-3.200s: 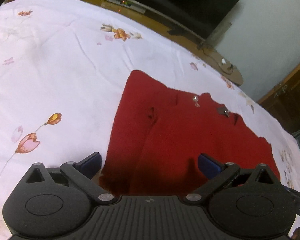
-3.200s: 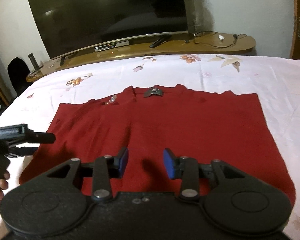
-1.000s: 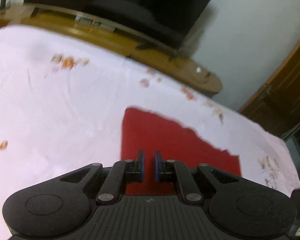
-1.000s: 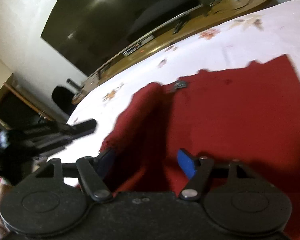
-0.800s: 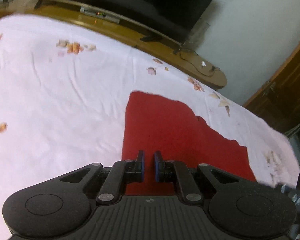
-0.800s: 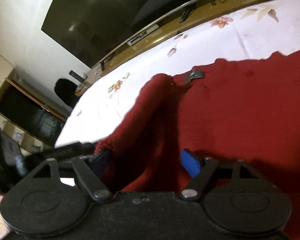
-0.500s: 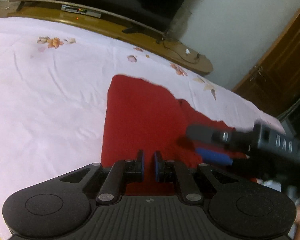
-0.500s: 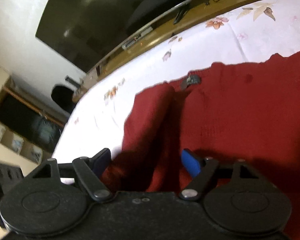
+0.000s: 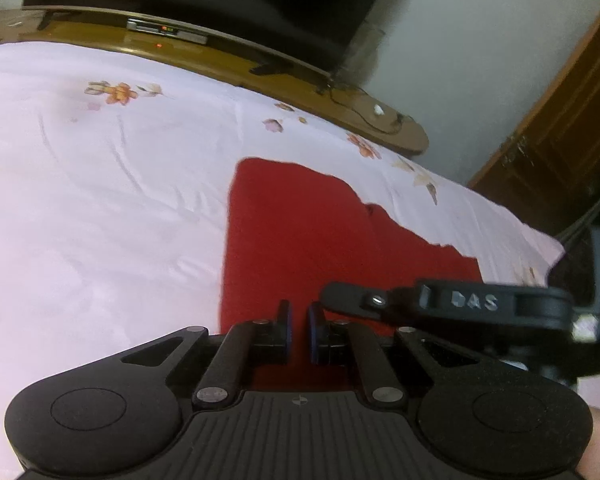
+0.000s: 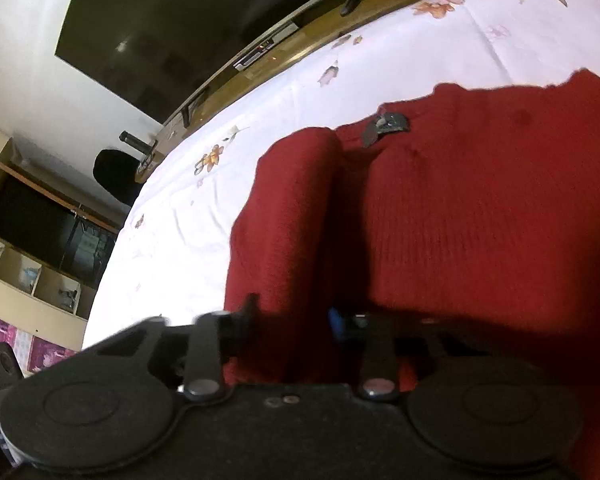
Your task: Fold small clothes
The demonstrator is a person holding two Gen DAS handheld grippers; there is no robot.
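The red sweater (image 9: 300, 236) lies on the white flowered sheet (image 9: 100, 184), its left side turned over onto the body in a thick fold (image 10: 288, 216); a small grey tag (image 10: 386, 126) sits at the neckline just beside the top of that fold. The left gripper (image 9: 299, 334) has its blue pads nearly together with red cloth between them — pinching the sweater's near edge. The right gripper (image 10: 292, 320) stands narrowly apart over the fold; whether it grips cloth I cannot tell. In the left view its black finger (image 9: 440, 302) crosses the sweater's right part. Beyond the bed run a wooden shelf (image 9: 236, 64) and a dark television (image 10: 172, 16).
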